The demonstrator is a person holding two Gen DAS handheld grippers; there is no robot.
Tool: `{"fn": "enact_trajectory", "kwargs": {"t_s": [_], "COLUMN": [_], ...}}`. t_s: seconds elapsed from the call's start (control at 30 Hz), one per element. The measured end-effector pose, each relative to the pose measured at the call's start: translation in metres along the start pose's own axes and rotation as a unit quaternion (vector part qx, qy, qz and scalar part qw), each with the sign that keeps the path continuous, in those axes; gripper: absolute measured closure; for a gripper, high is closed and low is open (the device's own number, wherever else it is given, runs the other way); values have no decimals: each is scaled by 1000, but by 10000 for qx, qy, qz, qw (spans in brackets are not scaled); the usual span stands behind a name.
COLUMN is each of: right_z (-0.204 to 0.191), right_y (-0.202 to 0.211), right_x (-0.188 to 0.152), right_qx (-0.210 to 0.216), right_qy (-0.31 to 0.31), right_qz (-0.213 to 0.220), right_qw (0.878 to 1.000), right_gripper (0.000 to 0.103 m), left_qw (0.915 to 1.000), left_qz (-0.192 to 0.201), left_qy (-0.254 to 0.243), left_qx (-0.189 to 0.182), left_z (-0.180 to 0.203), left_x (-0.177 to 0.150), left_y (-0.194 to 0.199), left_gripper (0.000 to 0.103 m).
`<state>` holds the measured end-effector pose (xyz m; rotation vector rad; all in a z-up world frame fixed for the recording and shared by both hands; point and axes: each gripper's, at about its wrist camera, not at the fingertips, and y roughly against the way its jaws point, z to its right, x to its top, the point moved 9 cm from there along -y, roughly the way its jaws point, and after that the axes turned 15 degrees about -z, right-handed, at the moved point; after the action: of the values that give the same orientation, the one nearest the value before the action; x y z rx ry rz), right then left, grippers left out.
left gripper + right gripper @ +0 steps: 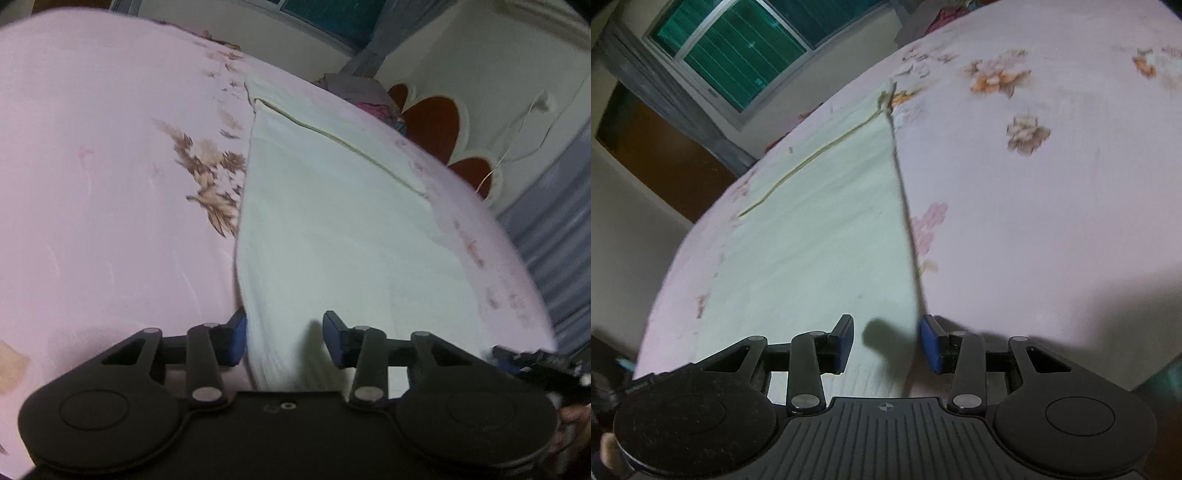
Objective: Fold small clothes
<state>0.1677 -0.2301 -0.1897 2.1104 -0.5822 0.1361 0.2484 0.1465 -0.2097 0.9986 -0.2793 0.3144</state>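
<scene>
Cloth (332, 229) lies flat on the bed sheet (92, 177). Left gripper (283, 338) straddles the cloth's near left edge; right gripper (886, 341) straddles its near right edge. Window (738, 48) stands beyond the bed; cable (517, 147) hangs on the wall behind.

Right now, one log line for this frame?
left gripper: open, straddling near left edge of pale green cloth | right gripper: open, at its right edge | bedsheet: floral pink
</scene>
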Motion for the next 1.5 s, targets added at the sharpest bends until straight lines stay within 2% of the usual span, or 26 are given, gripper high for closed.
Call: {"fn": "enact_trajectory", "kwargs": {"t_s": [0.07,0.1,0.13,0.2,0.33,0.37,0.4,0.43,0.53,0.67,0.83,1.1,1.27,1.37,1.5], "right_z": [-3,-4,-3,1,4,2,-1,-5,-5,9,-6,-62,-94,-99,-96], "right_y": [0,-1,-2,-5,-9,-9,-4,5,23,5,27,64,71,66,45], "right_x": [-2,-2,0,4,9,9,8,9,8,4,20,86,153,199,264], "right_qx": [194,274,370,512,714,740,797,869,954,735,925,1039,1124,1163,1196], "right_qy": [-27,-59,-111,-280,-434,-365,-282,-163,-87,-211,-32,499,726,574,278], "right_qz": [-48,-56,-75,-58,-156,-174,-129,-9,258,-77,264,907,1253,1401,1480], "right_qw": [9998,9996,9992,9983,9964,9964,9963,9961,9951,9970,9954,9892,9830,9816,9813], "right_gripper": [64,72,76,82,91,101,101,101,101,101,101,101,101,101,101], "left_qw": [9996,9989,9982,9966,9966,9955,9943,9944,9965,9962,9955,9896,9842,9825,9831], "left_qz": [3,-3,-17,-20,43,209,398,505,287,279,594,1215,1521,1629,1602], "left_qy": [164,273,381,540,587,595,589,593,671,721,600,393,302,252,278], "left_qx": [-236,-382,-471,-618,-573,-707,-791,-711,-411,-393,-438,-670,-853,-868,-838], "left_z": [-1,-2,-4,-5,-6,-4,-3,-6,-18,-16,0,38,54,61,60], "left_x": [0,2,4,8,8,8,7,5,0,3,21,91,151,196,262], "left_y": [-3,-5,-8,-14,-17,-10,-1,3,-9,-14,7,42,55,51,22], "left_gripper": [67,70,75,78,100,100,100,100,100,100,100,100,100,100,100]}}
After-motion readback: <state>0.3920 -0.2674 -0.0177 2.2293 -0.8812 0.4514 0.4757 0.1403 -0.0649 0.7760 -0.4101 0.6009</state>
